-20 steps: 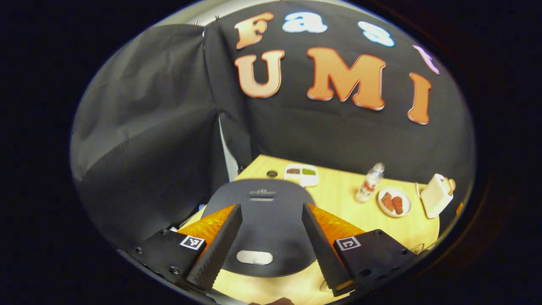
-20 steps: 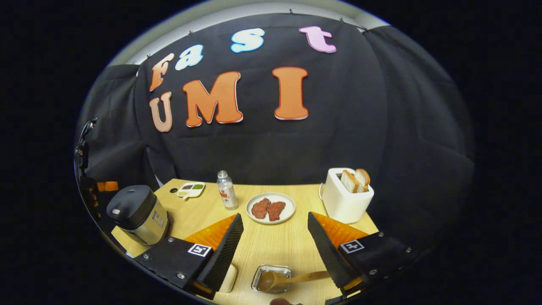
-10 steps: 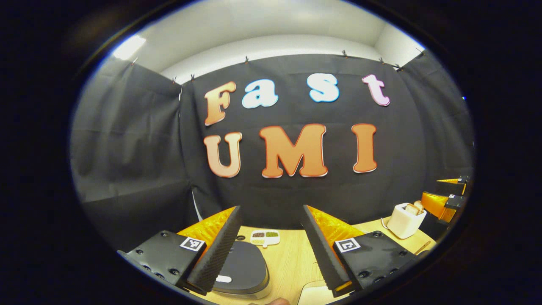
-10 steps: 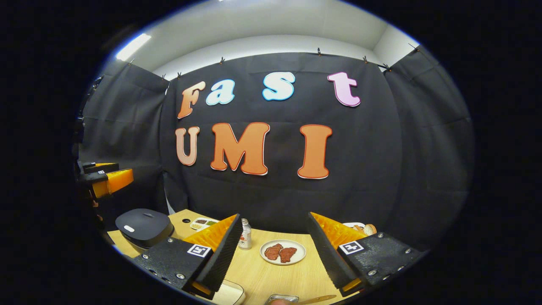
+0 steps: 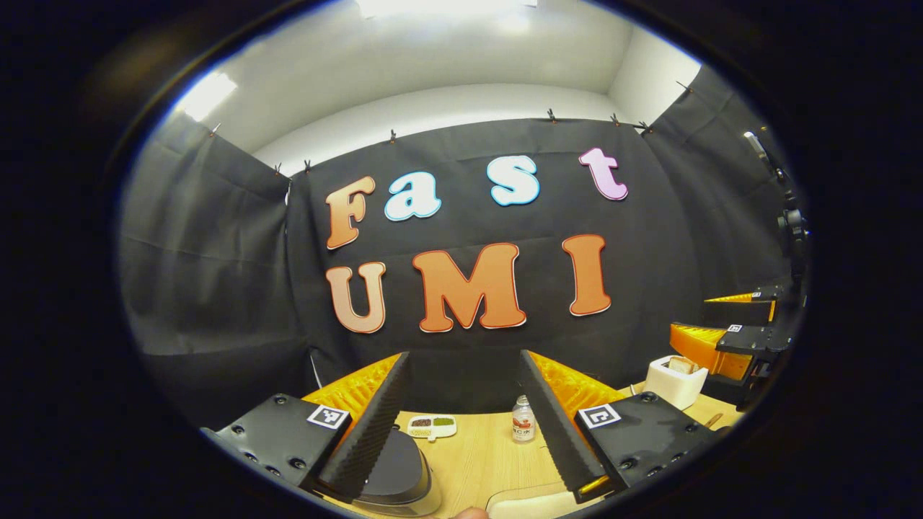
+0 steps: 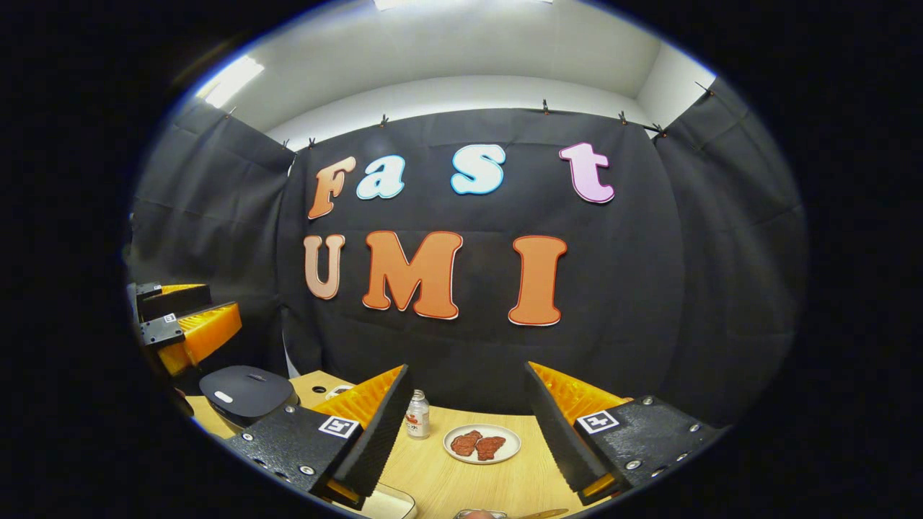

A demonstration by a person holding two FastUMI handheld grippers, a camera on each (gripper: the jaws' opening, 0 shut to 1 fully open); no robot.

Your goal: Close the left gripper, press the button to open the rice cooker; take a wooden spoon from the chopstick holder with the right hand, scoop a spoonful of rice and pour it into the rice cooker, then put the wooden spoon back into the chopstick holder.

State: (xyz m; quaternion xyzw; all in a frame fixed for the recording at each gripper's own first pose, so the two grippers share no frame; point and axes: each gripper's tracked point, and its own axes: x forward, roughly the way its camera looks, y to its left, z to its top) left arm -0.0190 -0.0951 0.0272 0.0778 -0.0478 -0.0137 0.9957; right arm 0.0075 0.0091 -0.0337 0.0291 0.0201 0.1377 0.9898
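The rice cooker (image 6: 245, 393), dark lid down, stands on the wooden table (image 6: 461, 483) at the left; in the left gripper view the rice cooker (image 5: 404, 468) is partly hidden behind one finger. My left gripper (image 5: 464, 355) is open and held above the table, holding nothing; it appears as the left gripper (image 6: 220, 301) over the cooker's far side. My right gripper (image 6: 467, 367) is open and holds nothing, and appears as the right gripper (image 5: 691, 315) near the toaster. A sliver of the wooden spoon (image 6: 542, 513) lies at the bottom edge.
A small bottle (image 6: 417, 414), a plate of meat (image 6: 482, 443) and a white toaster (image 5: 674, 380) stand on the table. A little divided dish (image 5: 431, 425) sits at the back left. A cream-white rounded object (image 5: 526, 501) lies close below the left gripper.
Both grippers have risen and tilted up, so the wall and ceiling take more of each view. The cooker has slid from between the left fingers to the lower left. Both stay open.
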